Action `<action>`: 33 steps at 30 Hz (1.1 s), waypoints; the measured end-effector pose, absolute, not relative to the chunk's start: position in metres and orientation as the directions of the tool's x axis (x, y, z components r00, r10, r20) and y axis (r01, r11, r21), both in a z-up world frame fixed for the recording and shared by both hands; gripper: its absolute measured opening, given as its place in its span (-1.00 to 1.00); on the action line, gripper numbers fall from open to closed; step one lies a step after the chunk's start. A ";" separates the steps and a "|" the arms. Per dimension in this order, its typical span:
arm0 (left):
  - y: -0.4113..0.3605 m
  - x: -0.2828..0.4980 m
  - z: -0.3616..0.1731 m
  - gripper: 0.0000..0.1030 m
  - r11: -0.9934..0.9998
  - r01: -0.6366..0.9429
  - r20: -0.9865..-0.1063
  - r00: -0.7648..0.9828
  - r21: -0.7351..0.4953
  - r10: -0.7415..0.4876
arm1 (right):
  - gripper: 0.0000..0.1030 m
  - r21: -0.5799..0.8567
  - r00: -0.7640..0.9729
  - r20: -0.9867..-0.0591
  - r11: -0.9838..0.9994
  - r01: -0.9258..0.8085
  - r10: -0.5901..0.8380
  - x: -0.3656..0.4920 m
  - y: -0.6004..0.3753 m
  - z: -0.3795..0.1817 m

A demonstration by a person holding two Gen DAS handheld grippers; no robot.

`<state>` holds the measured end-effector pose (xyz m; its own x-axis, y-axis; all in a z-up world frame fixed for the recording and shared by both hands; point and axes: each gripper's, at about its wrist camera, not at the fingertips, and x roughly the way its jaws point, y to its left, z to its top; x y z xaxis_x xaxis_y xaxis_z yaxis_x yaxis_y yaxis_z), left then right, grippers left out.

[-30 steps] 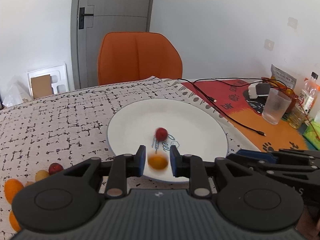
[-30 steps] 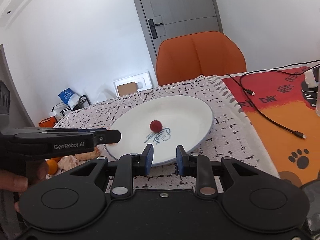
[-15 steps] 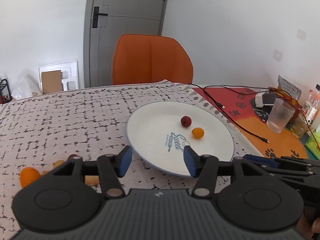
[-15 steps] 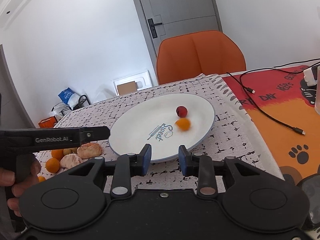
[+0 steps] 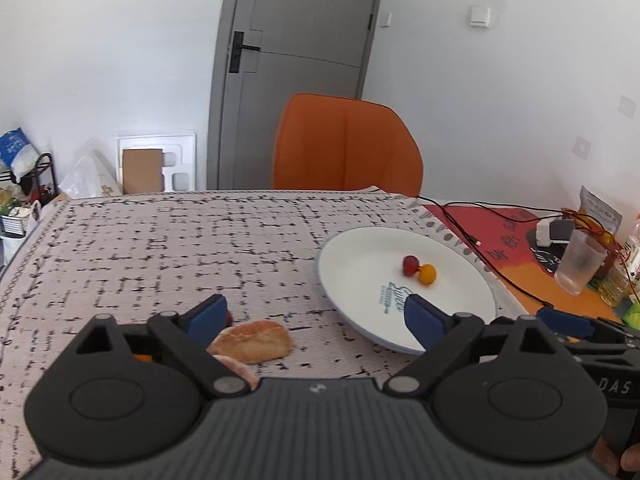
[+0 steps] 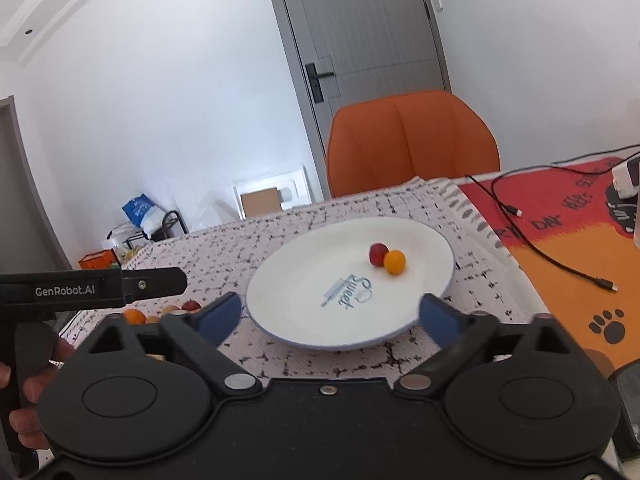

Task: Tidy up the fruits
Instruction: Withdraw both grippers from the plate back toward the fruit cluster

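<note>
A white plate [image 5: 360,256] [image 6: 304,280] holds a small red fruit [image 5: 409,265] [image 6: 377,253] touching a small orange fruit [image 5: 427,273] [image 6: 394,261]. My left gripper [image 5: 314,314] is open and empty, left of the plate, above a peeled orange segment [image 5: 252,340]. It also shows in the right wrist view [image 6: 154,282]. More small fruits [image 6: 160,314] lie left of the plate, partly hidden. My right gripper [image 6: 330,312] is open and empty at the plate's near rim.
An orange chair [image 5: 346,144] stands behind the table. On the orange mat at the right lie a black cable [image 6: 560,256], a plastic cup [image 5: 580,266] and bottles [image 5: 616,280]. The patterned tablecloth [image 5: 160,248] stretches to the left.
The left gripper let go of the orange fruit onto the plate, opened wide and moved left toward the loose fruits. The right gripper opened wider. The orange fruit rolled against the red one.
</note>
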<state>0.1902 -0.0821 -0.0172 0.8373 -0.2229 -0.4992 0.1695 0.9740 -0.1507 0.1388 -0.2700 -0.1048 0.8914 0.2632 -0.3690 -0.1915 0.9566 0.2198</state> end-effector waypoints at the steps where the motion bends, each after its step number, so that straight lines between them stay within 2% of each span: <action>1: -0.079 0.189 -0.017 0.88 0.975 0.167 -0.499 0.839 -0.148 -0.220 | 0.98 0.219 0.892 -0.364 0.955 -0.198 0.269 0.139 -0.268 -0.104; 21: -0.027 0.155 -0.018 0.91 0.993 0.021 -0.509 0.857 -0.118 -0.079 | 1.00 0.236 0.847 -0.386 0.927 -0.293 0.366 0.143 -0.233 -0.104; 33: -0.003 0.141 -0.027 0.91 0.993 -0.020 -0.547 0.836 -0.116 -0.047 | 1.00 0.207 0.811 -0.418 0.912 -0.353 0.409 0.143 -0.207 -0.105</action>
<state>0.1406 -0.0034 -0.0270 0.8361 -0.0471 -0.5466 -0.0197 0.9931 -0.1158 0.1431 -0.2071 -0.1051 0.8114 0.4088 -0.4177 -0.3530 0.9124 0.2073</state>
